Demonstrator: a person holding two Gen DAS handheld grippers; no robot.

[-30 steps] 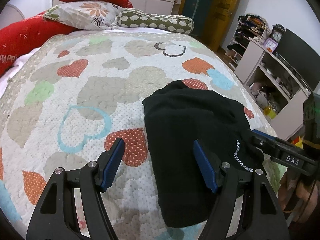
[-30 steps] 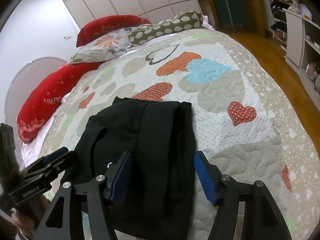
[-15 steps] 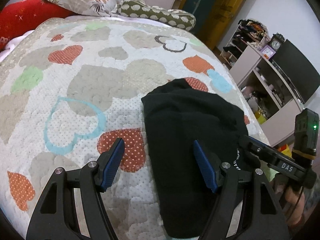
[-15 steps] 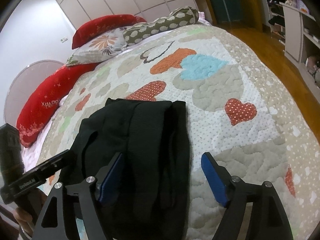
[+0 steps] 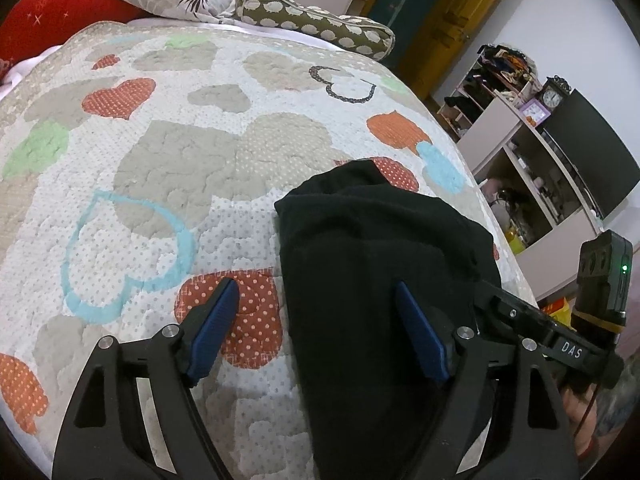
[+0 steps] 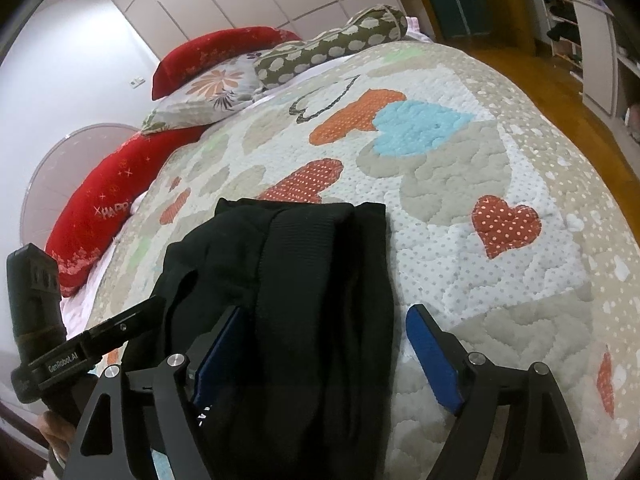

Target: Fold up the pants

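My left gripper is spread wide, its blue-padded fingers grasping nothing — one over the heart-patterned quilted bedspread, one over the folded black fabric pants at lower centre of the frame. My right gripper is likewise released, straddling the pants' right edge at lower centre. Red pillows lie upper left.

Bed is covered by a heart-patterned quilt. Black folded pants are laid flat on the quilt near its foot edge. Red pillows, a floral pillow and a spotted bolster are stacked at the head.
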